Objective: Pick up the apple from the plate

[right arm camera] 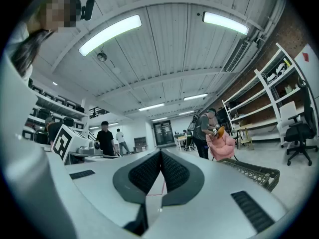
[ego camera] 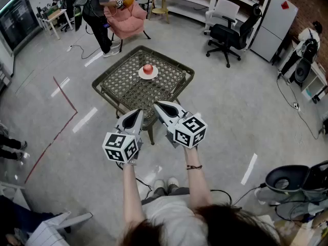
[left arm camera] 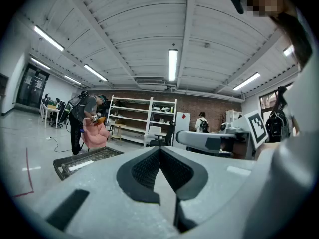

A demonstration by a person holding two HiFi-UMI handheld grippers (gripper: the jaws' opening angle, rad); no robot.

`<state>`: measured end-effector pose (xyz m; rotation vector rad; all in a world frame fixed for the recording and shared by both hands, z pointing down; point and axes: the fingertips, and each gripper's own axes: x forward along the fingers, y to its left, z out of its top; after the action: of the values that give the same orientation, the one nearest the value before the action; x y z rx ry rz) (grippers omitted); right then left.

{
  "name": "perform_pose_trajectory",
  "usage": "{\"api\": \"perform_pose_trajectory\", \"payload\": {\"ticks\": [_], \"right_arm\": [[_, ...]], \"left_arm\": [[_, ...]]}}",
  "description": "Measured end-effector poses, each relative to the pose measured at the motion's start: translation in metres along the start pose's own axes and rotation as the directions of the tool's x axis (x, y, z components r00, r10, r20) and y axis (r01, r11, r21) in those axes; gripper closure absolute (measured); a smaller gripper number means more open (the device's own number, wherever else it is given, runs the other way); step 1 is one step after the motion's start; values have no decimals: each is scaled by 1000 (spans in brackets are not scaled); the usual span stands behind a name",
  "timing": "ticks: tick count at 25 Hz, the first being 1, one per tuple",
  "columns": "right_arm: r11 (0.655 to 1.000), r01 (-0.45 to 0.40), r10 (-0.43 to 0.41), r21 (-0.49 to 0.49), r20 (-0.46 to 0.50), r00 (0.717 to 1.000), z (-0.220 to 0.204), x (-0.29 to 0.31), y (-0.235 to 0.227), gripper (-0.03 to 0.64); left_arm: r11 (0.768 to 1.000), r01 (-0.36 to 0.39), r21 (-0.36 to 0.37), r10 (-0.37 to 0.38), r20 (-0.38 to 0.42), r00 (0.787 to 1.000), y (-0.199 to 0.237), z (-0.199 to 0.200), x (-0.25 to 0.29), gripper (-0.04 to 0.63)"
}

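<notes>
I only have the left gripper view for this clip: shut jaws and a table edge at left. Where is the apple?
Observer: In the head view, the apple sits on a white plate on the mesh table.
Operator: Is either gripper near it?
Observer: No. The left hand-held gripper and right hand-held gripper both show at the table's near edge, apart from the plate.
Operator: And the right jaws?
Observer: The right gripper view shows them shut, with nothing between them.
</notes>
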<state>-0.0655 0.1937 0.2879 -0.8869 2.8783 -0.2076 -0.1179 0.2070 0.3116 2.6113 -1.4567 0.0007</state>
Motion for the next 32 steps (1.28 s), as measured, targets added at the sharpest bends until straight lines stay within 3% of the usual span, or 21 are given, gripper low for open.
{"api": "perform_pose_trajectory", "payload": {"ticks": [21, 32], "right_arm": [[999, -43, 44, 30, -17, 999, -3, -30, -21, 607], [996, -54, 56, 68, -25, 998, -10, -23, -42, 607]], "left_arm": [[1000, -29, -3, 29, -19, 999, -38, -12, 16, 586], [999, -39, -26, 37, -46, 998, -29, -22, 35, 586]]}}
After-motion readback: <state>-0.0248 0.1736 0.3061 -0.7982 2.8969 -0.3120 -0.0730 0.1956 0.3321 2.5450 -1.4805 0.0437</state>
